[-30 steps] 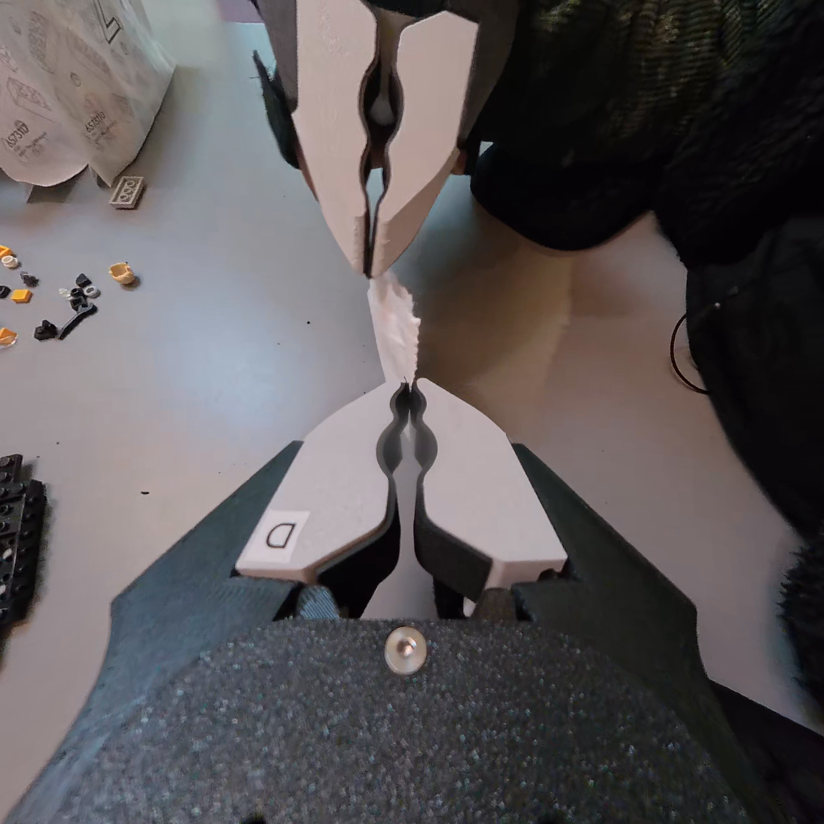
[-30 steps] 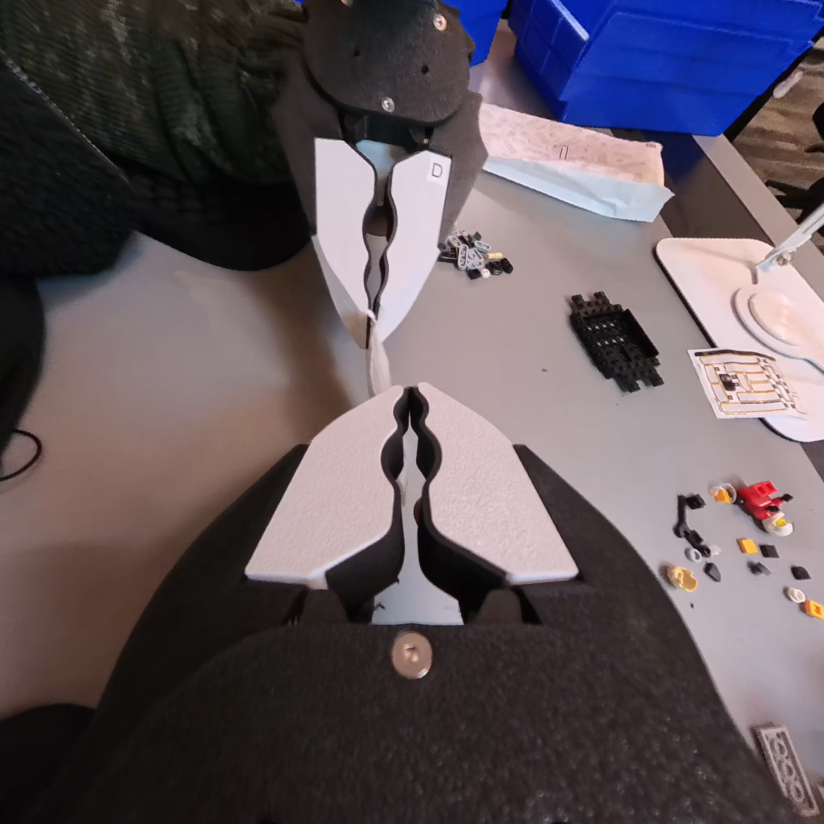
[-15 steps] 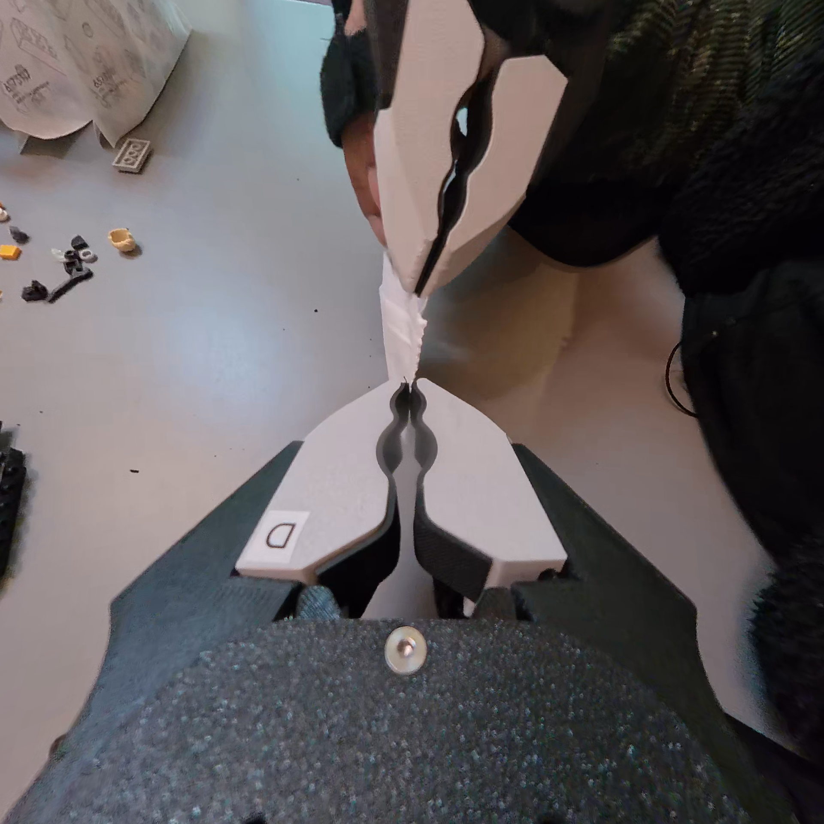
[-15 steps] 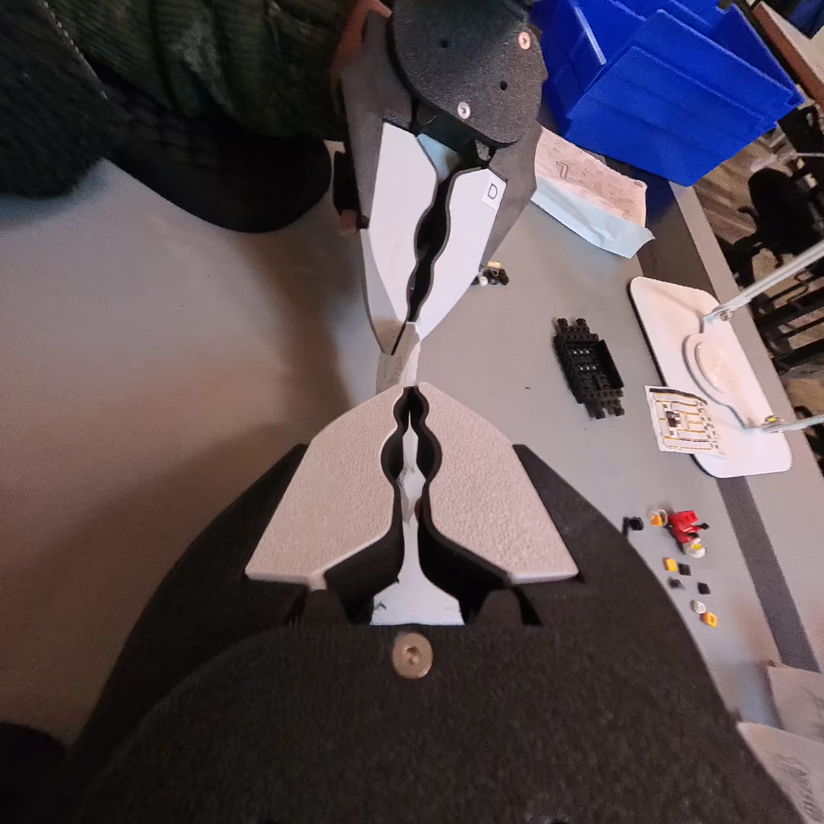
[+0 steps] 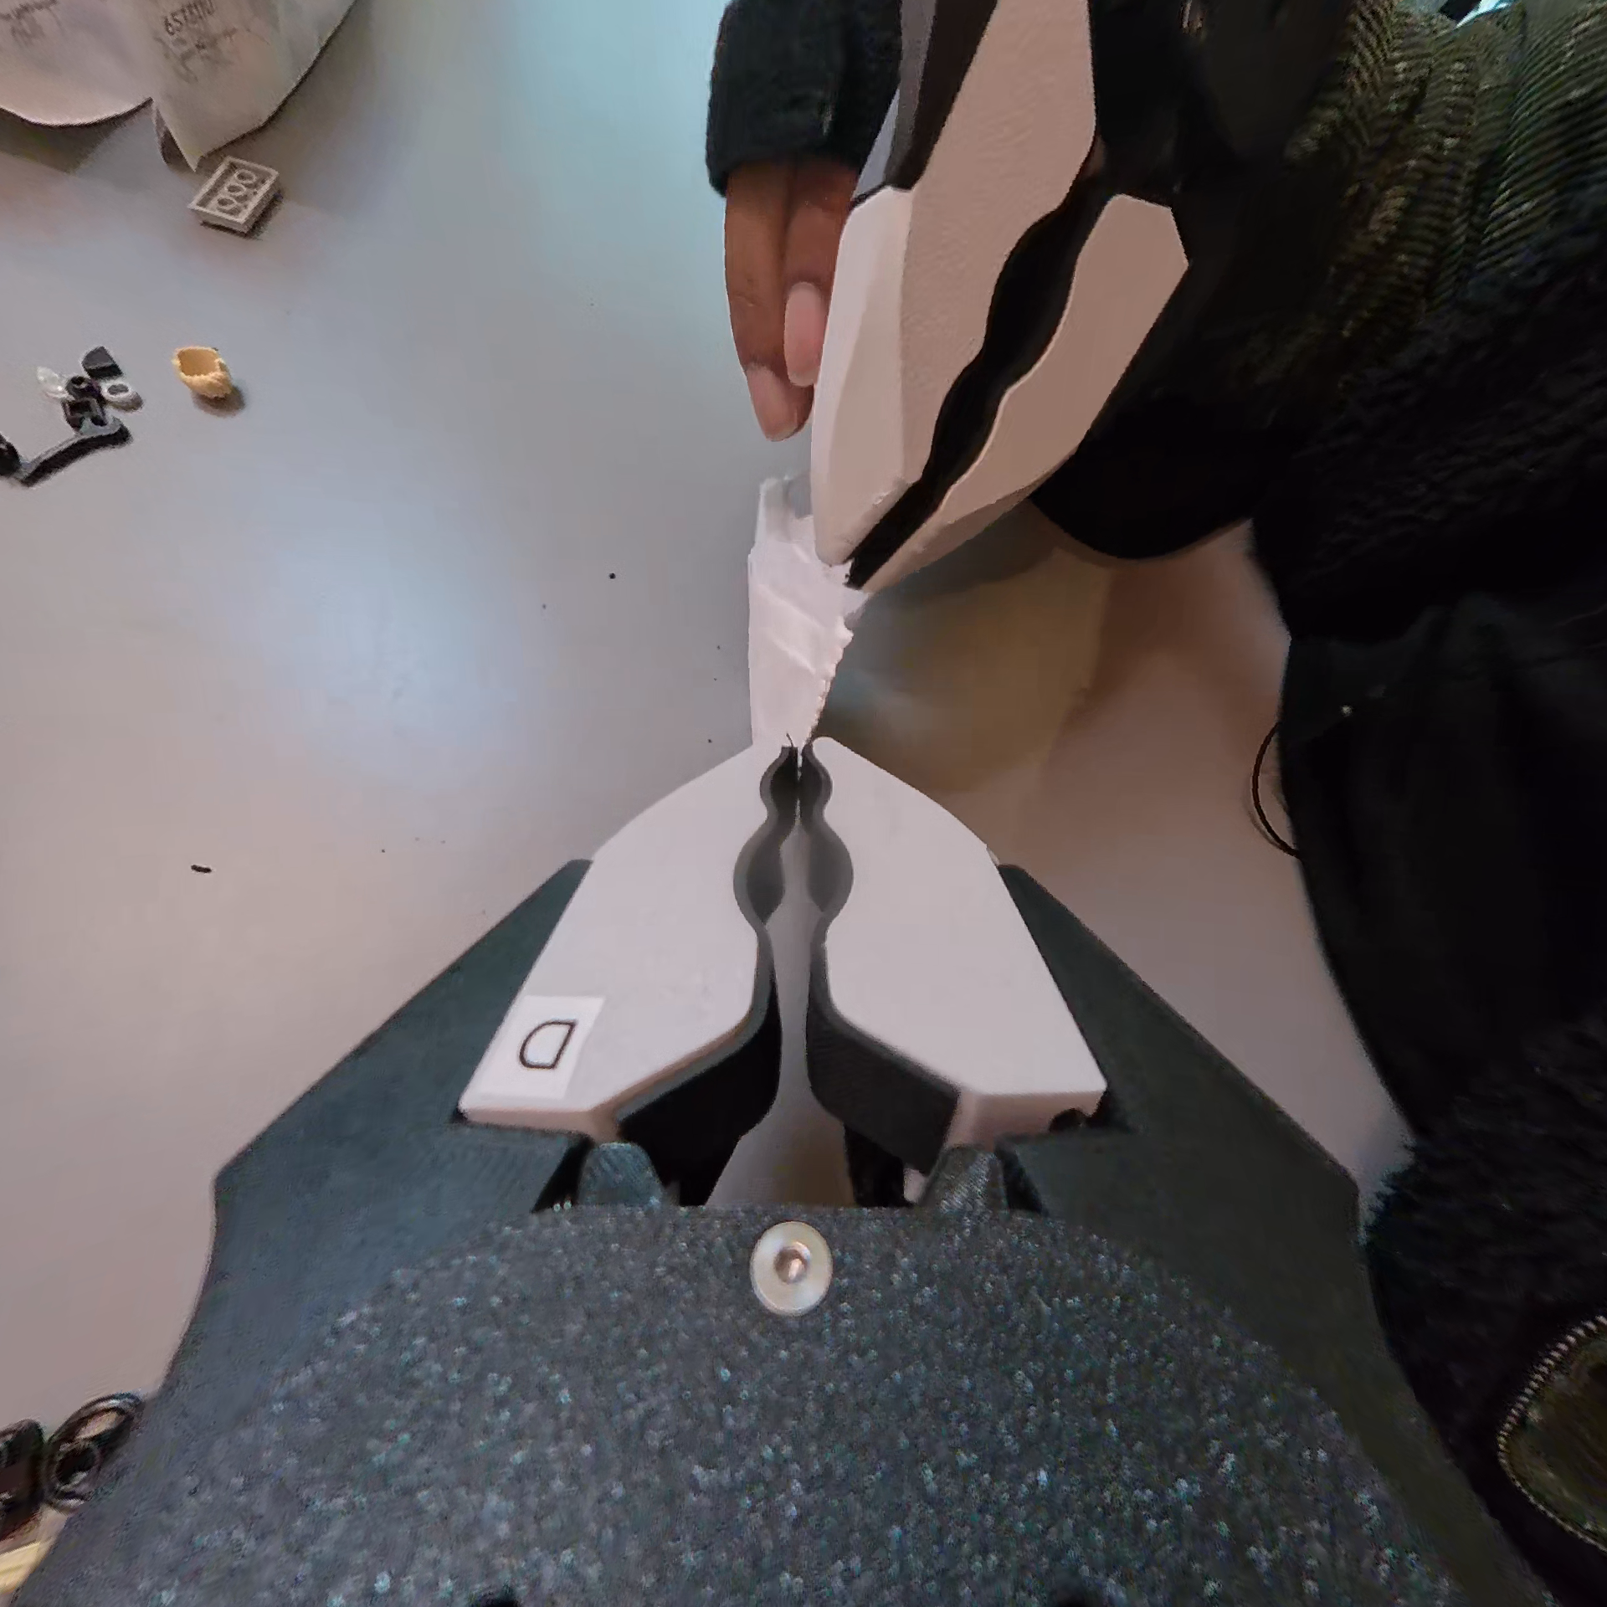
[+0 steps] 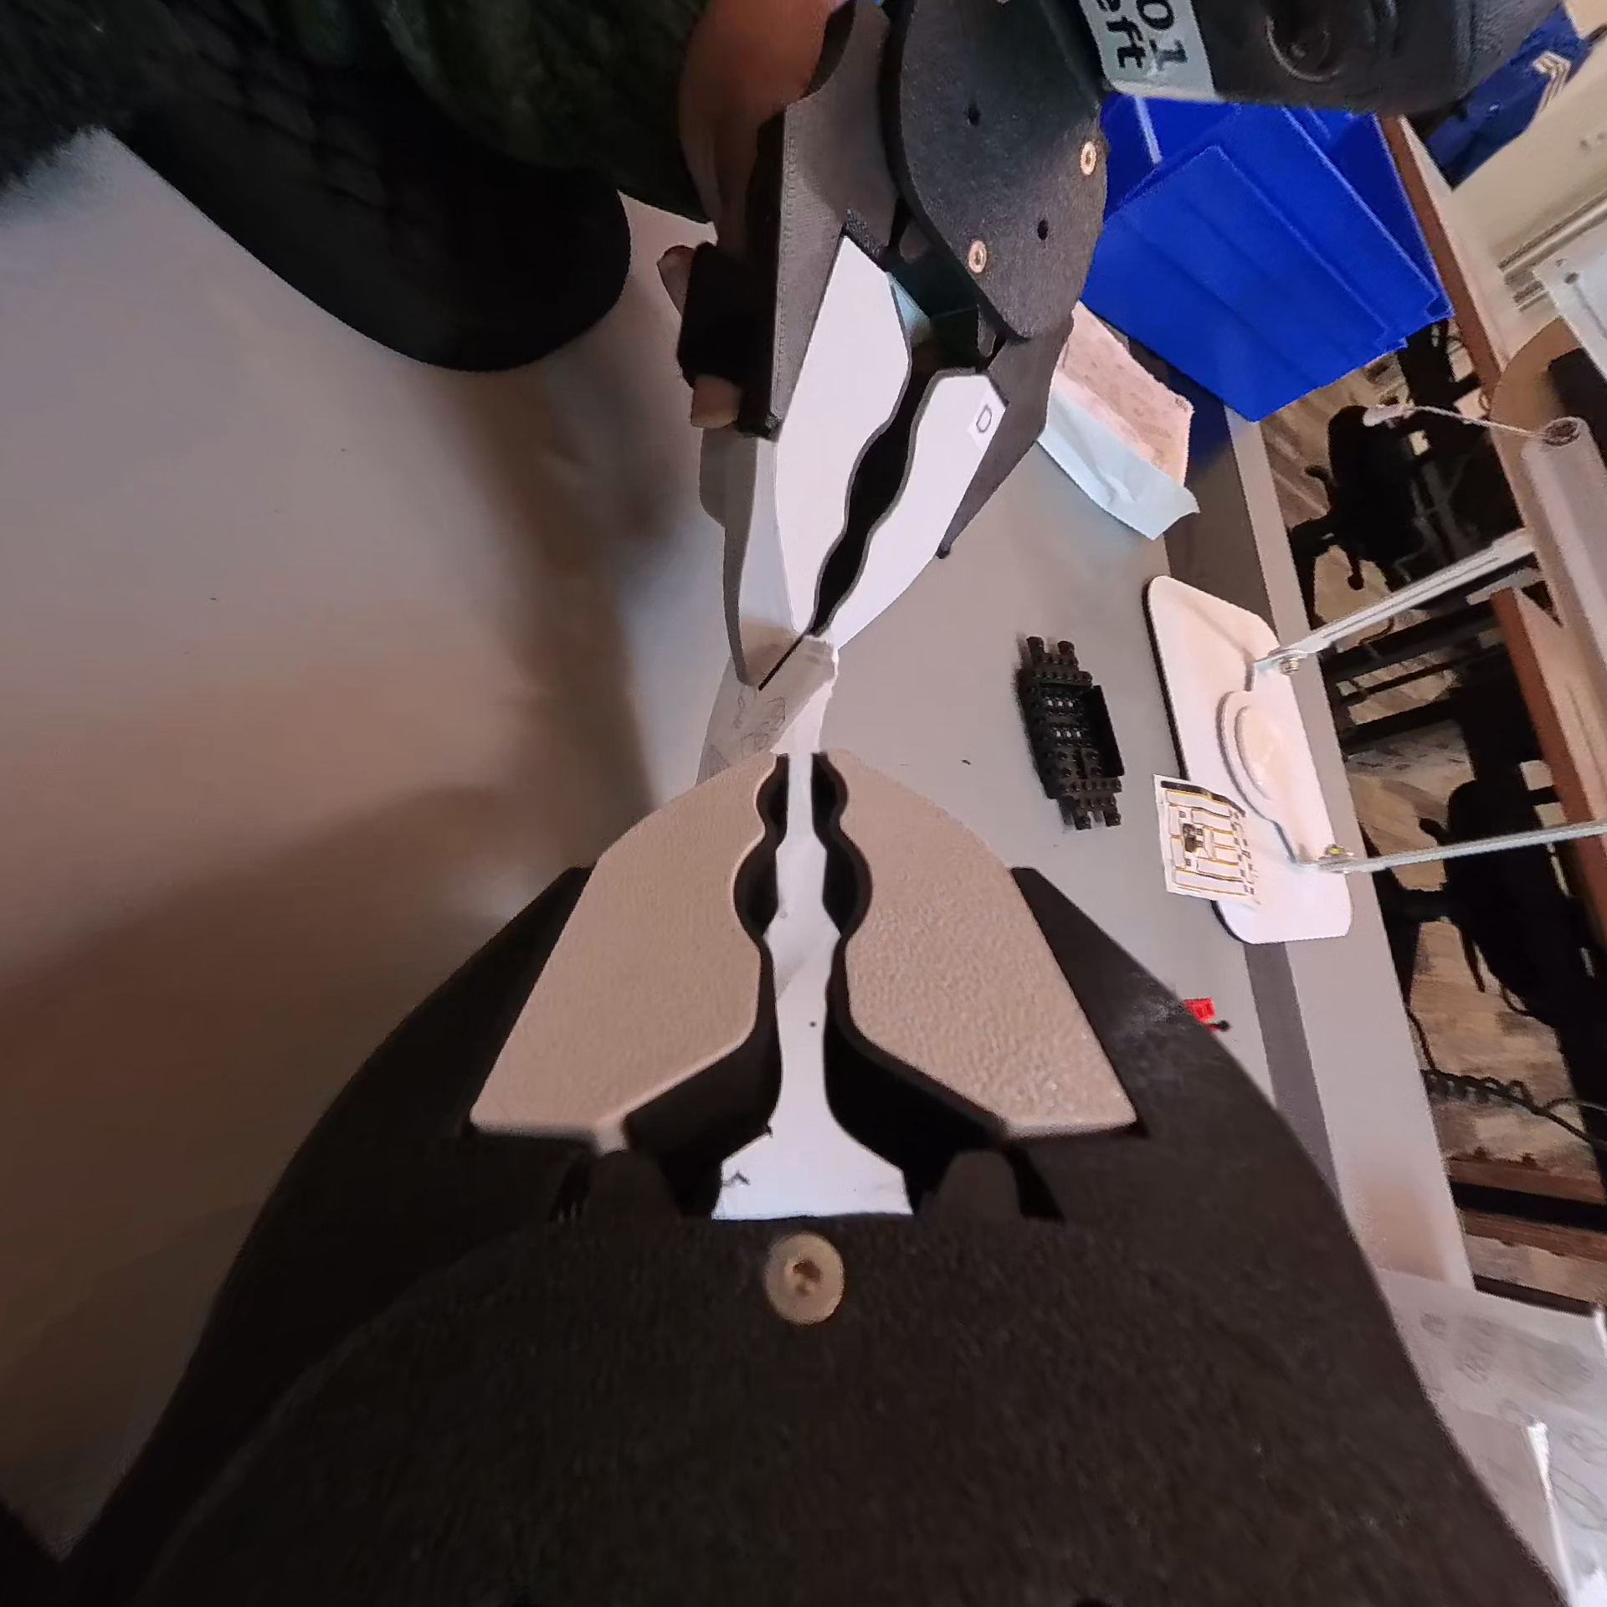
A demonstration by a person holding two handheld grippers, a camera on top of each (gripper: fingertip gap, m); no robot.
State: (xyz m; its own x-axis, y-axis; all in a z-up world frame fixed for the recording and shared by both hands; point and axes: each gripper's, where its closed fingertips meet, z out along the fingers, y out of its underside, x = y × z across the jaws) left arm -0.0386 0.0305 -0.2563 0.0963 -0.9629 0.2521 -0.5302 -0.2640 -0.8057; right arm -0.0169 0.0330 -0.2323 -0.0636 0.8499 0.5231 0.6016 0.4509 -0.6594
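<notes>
A small white paper bag (image 5: 791, 643) with a jagged torn edge is stretched in the air between both grippers above the grey table (image 5: 348, 609). My left gripper (image 5: 796, 750) is shut on its near end. My right gripper (image 5: 856, 570) faces it from above, tilted, shut on the far end, with a person's fingers beside it. In the right wrist view my right gripper (image 6: 798, 758) is shut on the bag (image 6: 774, 713), whose white paper runs back between the jaws, and the left gripper (image 6: 787, 652) pinches the other end.
Small black, clear and tan toy pieces (image 5: 200, 374) and a grey studded plate (image 5: 235, 191) lie at the left, near a printed paper bag (image 5: 130, 52). A black brick assembly (image 6: 1070, 739), a white lamp base (image 6: 1252, 783) with a sticker sheet (image 6: 1204, 848) and blue bins (image 6: 1235, 261) lie right. The tips of both grippers are at nearly the same place.
The two grippers have lifted and twisted against each other with the bag between them. The right gripper has tilted to the right in the left wrist view, and the bag shows more torn paper.
</notes>
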